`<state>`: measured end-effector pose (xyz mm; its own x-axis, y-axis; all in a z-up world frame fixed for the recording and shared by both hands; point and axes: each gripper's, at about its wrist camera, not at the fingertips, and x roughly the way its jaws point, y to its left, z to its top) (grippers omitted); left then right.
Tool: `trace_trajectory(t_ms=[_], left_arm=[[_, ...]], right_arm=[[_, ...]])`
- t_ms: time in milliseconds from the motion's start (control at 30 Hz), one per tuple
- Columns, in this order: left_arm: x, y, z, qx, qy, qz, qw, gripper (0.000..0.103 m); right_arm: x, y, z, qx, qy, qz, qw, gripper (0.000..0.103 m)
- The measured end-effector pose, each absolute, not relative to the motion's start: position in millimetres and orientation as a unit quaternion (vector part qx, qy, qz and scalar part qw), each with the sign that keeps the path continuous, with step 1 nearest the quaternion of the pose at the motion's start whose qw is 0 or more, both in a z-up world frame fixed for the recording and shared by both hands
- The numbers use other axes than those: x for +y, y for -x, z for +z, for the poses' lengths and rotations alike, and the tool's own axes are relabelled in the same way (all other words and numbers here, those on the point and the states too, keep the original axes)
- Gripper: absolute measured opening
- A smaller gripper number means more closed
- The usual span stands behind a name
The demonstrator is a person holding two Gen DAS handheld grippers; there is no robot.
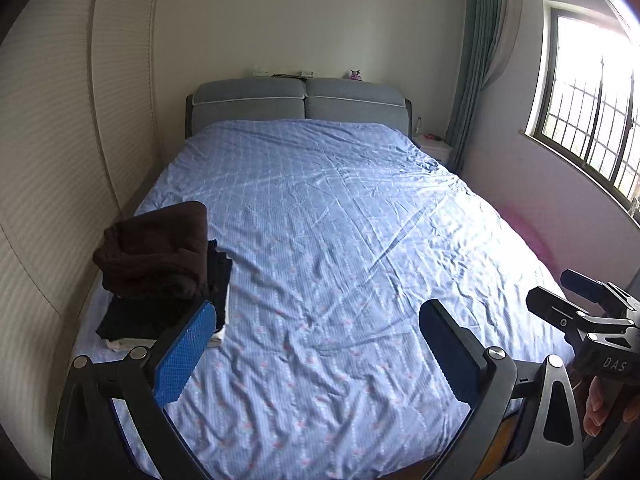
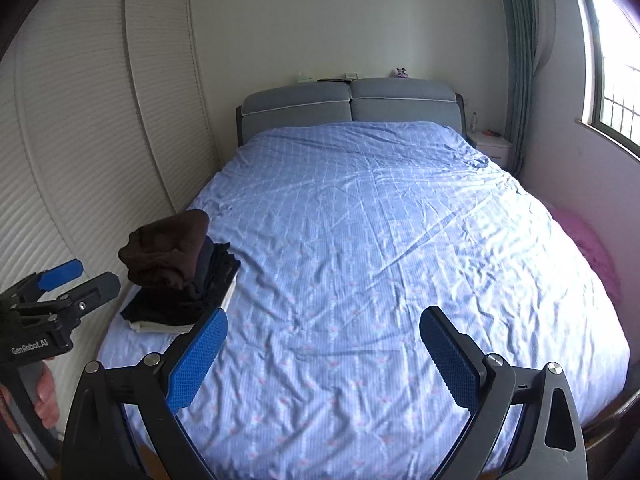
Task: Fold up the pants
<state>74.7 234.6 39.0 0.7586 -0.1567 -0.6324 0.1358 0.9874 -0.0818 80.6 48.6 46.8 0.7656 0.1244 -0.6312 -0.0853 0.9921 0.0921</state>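
I hold my left gripper (image 1: pixel 320 354) and right gripper (image 2: pixel 322 360) wide apart, empty, above the wrinkled blue bedspread (image 1: pixel 340 240). The brown folded pants (image 1: pixel 156 252) top the dark clothes stack (image 2: pixel 180 304); this fold looks finished, and next I need another pair.

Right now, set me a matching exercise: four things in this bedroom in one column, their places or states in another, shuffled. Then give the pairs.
Things:
1. brown garment
2. white nightstand
3. left gripper
4. pink toy

Places or states:
A. on the ledge above the grey headboard
B. on top of the clothes pile at the bed's left edge
C. jaws wide apart, nothing between them
D. beside the bed, near the green curtain

Pairs: 1-B, 2-D, 3-C, 4-A
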Motion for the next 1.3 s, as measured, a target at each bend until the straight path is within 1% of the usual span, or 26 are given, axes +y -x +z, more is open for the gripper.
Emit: trace_trajectory(t_ms=[200, 467, 767, 1300], left_arm=[[179, -48, 43, 0.338, 0.007, -0.073, 0.938, 0.103], [145, -17, 50, 0.322, -0.018, -0.066, 0.944, 0.103], [127, 0, 57, 0.312, -0.025, -0.066, 0.947, 0.103], [120, 8, 68, 0.31, -0.022, -0.072, 0.948, 0.103]], right_arm=[[-16, -44, 56, 0.329, -0.031, 0.058, 0.942, 0.098], [-64, -8, 67, 0.317, -0.04, 0.049, 0.946, 0.098], [-87, 20, 75, 0.307, -0.047, 0.046, 0.949, 0.098], [-97, 29, 75, 0.313, -0.049, 0.047, 0.947, 0.098]])
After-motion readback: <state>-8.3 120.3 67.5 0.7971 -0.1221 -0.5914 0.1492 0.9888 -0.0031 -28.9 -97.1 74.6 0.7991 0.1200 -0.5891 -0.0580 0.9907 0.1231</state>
